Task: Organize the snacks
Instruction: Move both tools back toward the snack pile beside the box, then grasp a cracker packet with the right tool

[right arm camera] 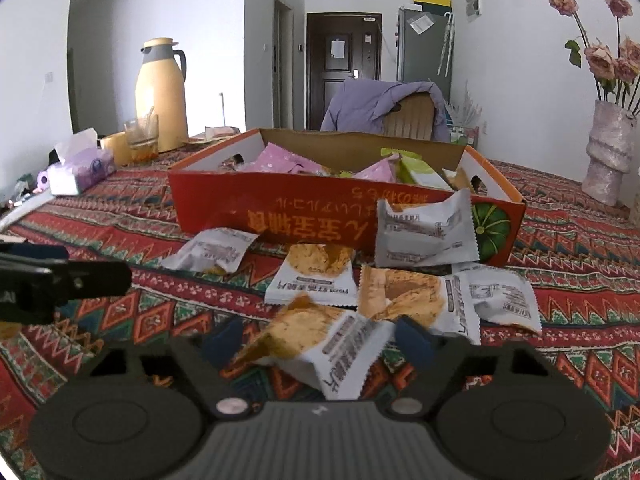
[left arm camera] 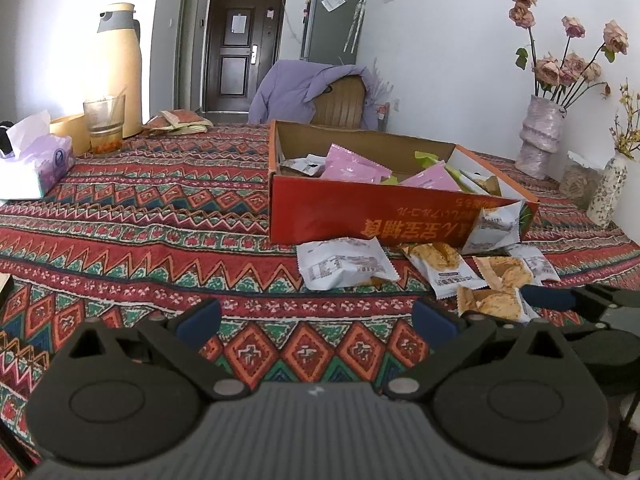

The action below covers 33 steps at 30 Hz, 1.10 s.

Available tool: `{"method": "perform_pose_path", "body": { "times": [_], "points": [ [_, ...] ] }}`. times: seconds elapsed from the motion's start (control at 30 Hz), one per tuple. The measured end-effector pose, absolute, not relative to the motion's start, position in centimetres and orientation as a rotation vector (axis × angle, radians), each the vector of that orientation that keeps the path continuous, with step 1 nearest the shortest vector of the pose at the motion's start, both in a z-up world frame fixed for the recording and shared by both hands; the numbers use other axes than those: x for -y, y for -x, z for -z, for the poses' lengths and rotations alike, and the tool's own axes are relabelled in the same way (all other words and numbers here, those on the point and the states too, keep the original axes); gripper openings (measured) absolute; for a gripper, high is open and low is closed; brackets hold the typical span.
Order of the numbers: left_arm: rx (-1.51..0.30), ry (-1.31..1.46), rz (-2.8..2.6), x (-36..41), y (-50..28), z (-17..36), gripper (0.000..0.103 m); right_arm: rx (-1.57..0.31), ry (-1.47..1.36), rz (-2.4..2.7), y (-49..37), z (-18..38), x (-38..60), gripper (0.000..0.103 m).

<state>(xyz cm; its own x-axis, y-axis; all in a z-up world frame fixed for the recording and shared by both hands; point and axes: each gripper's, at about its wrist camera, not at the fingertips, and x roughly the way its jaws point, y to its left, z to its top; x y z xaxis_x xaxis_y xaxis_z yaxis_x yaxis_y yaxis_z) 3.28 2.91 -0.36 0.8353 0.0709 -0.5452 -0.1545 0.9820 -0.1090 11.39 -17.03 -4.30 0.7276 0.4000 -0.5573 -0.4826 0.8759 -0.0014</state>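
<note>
The right gripper (right arm camera: 316,334) has a cracker packet (right arm camera: 316,344) between its two fingers, but I cannot tell if the pads are squeezing it yet. The left gripper (left arm camera: 316,318) is wide open with nothing in it, over the patterned tablecloth (left arm camera: 140,216). More packets lie on the cloth just in front of the red box (right arm camera: 344,216), which already has pink and green snacks inside. Picking up seems to be the step now. Next, the packet needs a firm pinch, a lift over the box's front wall, and a drop inside.
</note>
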Motion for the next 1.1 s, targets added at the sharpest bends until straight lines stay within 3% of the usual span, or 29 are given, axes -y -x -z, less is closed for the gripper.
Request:
{"method": "perform_pose_path", "body": {
  "times": [0.27,1.1],
  "points": [
    [-0.575,0.158,-0.12,-2.9,-3.4,0.3,0.103,-0.56,0.185,-0.521,-10.7,4.1,16.9,0.052],
    [-0.699,0.162,-0.183,-1.6,-12.4,-0.1,0.103,-0.457,0.04,-0.403,-14.0,1.5,22.5,0.051]
  ]
}}
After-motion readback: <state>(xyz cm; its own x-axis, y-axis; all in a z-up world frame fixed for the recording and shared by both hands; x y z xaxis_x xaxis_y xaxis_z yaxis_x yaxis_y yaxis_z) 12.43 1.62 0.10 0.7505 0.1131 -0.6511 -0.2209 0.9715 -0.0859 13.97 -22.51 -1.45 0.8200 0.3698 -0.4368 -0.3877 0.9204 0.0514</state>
